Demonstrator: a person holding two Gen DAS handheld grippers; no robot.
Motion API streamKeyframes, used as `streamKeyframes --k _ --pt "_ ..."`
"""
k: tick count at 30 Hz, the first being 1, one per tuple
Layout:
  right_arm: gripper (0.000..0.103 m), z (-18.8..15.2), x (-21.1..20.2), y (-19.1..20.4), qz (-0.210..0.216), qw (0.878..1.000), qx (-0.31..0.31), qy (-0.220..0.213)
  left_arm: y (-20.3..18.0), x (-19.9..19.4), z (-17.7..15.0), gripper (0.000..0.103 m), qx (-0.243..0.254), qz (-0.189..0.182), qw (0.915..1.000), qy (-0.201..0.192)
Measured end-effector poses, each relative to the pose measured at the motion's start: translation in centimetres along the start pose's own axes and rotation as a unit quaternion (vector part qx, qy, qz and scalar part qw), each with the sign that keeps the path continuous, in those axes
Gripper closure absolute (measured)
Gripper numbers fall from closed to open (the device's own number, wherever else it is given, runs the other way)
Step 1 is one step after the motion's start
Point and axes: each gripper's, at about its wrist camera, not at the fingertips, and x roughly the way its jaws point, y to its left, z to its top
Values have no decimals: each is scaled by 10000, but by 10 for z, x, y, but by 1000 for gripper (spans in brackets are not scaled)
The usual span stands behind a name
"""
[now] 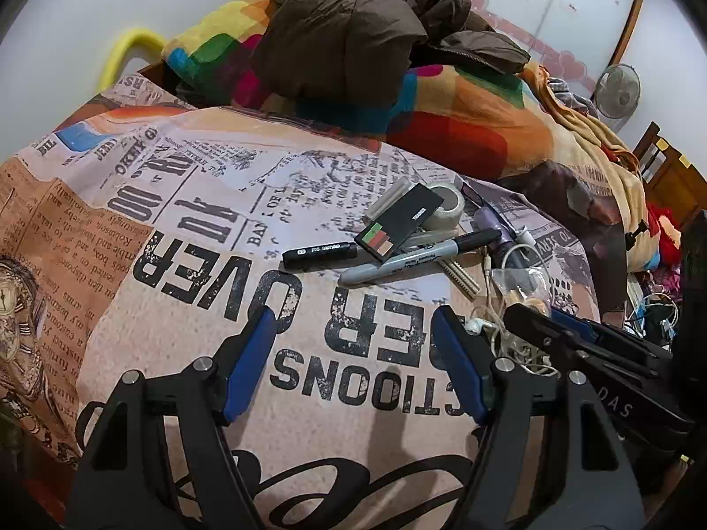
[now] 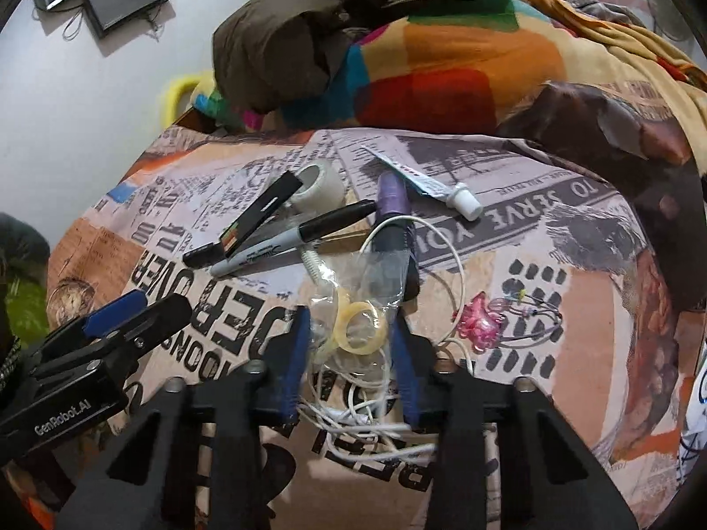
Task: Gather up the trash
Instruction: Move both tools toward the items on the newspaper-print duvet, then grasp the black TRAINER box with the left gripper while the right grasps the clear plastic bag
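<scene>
A crumpled clear plastic bag (image 2: 353,291) with a yellowish ring (image 2: 360,327) in it lies on the newsprint bedspread (image 2: 552,309). My right gripper (image 2: 349,322) is open, its blue fingers on either side of the bag over tangled white earphone cable (image 2: 362,415). The bag also shows in the left wrist view (image 1: 517,282), with my right gripper (image 1: 543,318) beside it. My left gripper (image 1: 353,322) is open and empty above bare bedspread (image 1: 199,221), left of the clutter; it also shows in the right wrist view (image 2: 141,309).
Clutter beyond the bag: a grey marker (image 2: 287,243), black pen (image 1: 318,254), black palette box (image 1: 397,223), tape roll (image 2: 318,185), purple tube (image 2: 393,212), white tube (image 2: 424,185), pink hair clip (image 2: 481,318). A brown jacket (image 1: 353,31) lies on a colourful blanket (image 1: 464,119) behind.
</scene>
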Motion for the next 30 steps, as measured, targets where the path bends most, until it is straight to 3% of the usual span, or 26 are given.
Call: streamKeyframes --k 2,3,9,16,22,26,30 --pt "78 1 -5 0 20 10000 -37 -68 1 0 0 30 -55 -61 10000 38" --pt "84 3 -8 -1 20 9999 -50 -107 2 -1 0 30 -78 -79 9999 46" --pt "86 9 -26 -19 157 9992 130 -344 -6 -5 2 30 -61 -179 9998 70" --pt "88 12 -42 -48 223 9975 486 -462 -42 -2 -1 30 324 -400 9985 188" --pt "88 8 -38 -57 330 9974 561 -317 -61 13 12 30 803 -216 9964 147" --pt "88 7 -33 -53 449 9974 509 -227 -60 27 34 39 1063 -294 9937 211" --pt "88 8 -32 -47 545 9972 452 -232 -60 44 58 48 1381 -138 9900 235"
